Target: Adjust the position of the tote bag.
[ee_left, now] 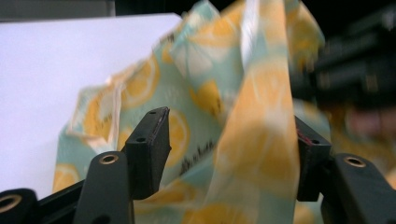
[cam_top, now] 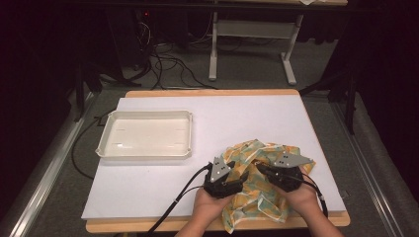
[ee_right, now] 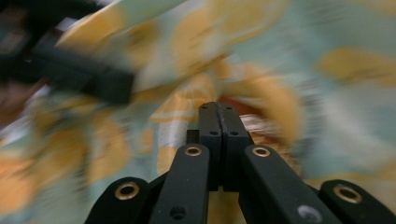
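Lying crumpled at the near right of the white surface [cam_top: 163, 192], the lemon-print cloth [cam_top: 257, 185] is looking light, limp and prone to slipping; a hem or corner is offering the best hold. The left tongs [ee_left: 224, 140] are gaping around a raised fold. The right tongs [ee_right: 219, 122] are standing pressed together; blur is hiding whether fabric is pinched.

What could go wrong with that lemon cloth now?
The left gripper has its jaws open around a raised fold of the lemon cloth, so closing might bunch several layers or miss the edge. The right gripper looks shut; whether it pinches cloth is unclear, so it might come away empty. The cloth's corner already hangs over the table edge and could slide off.
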{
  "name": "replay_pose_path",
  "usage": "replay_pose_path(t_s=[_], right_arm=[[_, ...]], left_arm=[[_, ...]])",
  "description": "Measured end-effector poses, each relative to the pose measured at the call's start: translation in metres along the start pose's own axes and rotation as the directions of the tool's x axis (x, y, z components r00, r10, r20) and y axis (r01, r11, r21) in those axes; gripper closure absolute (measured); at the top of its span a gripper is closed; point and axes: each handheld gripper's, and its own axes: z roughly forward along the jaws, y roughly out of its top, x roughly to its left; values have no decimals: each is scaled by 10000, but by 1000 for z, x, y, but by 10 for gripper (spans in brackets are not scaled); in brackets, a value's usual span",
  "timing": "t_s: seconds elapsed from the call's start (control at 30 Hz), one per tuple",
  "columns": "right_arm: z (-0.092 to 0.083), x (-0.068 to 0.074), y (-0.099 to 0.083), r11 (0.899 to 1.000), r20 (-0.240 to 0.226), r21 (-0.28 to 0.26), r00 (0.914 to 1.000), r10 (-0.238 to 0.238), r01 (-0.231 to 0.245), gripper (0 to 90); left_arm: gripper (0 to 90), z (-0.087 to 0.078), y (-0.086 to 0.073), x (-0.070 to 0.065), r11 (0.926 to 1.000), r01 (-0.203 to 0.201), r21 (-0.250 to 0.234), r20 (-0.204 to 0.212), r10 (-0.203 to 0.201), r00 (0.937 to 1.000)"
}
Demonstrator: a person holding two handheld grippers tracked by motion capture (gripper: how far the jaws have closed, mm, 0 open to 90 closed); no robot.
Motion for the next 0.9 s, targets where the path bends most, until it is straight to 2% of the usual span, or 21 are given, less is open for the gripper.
replay_pose_path(t_s=[0.07, 0.13, 0.23, 0.3, 0.43, 0.5, 0.57, 0.6, 0.63, 0.67, 0.7, 0.73, 0.77, 0.83, 0.87, 0.9], right_arm=[[1, 9, -2, 9999, -480, 85, 9988, -74, 78, 900], [3, 18, -4, 9995, -887, 165, 9958, -240, 256, 900], [7, 30, -8, 9974, -1423, 404, 9883, -542, 605, 900], [8, 33, -10, 9970, -1837, 488, 9817, -500, 599, 900], [13, 42, -16, 9934, -2281, 782, 9715, -645, 843, 900], [15, 43, -16, 9932, -2522, 715, 9651, -711, 918, 900], [11, 44, -14, 9957, -2412, 463, 9682, -668, 802, 900], [11, 44, -14, 9957, -2412, 463, 9682, -668, 802, 900], [2, 40, -11, 9964, -2081, 67, 9747, -811, 843, 900], [-3, 38, -10, 9968, -1831, -105, 9798, -799, 793, 878], [-3, 38, -10, 9968, -1831, -105, 9798, -799, 793, 878], [-12, 31, -8, 9968, -1196, -572, 9908, -629, 564, 864], [-15, 29, -7, 9968, -920, -661, 9944, -516, 456, 858], [-19, 21, -5, 9963, -397, -796, 9986, -358, 325, 845], [-19, 18, -4, 9962, 72, -780, 9992, -385, 389, 843], [-19, 18, -4, 9962, 72, -780, 9992, -385, 389, 843]], left_arm=[[422, 4, 7, -1, 9999, -52, -92, -22, 51, 10000], [422, 12, 12, -2, 9999, -136, 9, -294, 136, 9995], [424, 25, 10, 2, 9977, -157, 654, -743, 205, 9970], [429, 27, 5, 8, 9969, -72, 779, -938, 145, 9955], [431, 25, 6, 12, 9982, 101, 597, -973, -43, 9952], [446, 25, 6, 14, 9969, -59, 783, -1221, 155, 9924], [480, 25, 0, 21, 9957, 28, 921, -1480, 109, 9889], [508, 25, 0, 21, 9957, 28, 921, -1480, 109, 9889], [524, 24, -3, 23, 9956, 86, 931, -1619, 66, 9868], [535, 23, -5, 25, 9954, 99, 954, -1672, 62, 9859], [537, 23, -5, 25, 9954, 99, 954, -1672, 62, 9859], [539, 21, -7, 26, 9956, 135, 925, -1701, 25, 9854], [539, 18, -8, 27, 9947, 202, 1009, -1744, -23, 9847], [540, 15, -12, 26, 9923, 140, 1232, -1811, 86, 9834], [538, 13, -15, 26, 9905, 51, 1373, -1842, 205, 9827], [537, 13, -15, 26, 9905, 51, 1373, -1842, 205, 9827]])
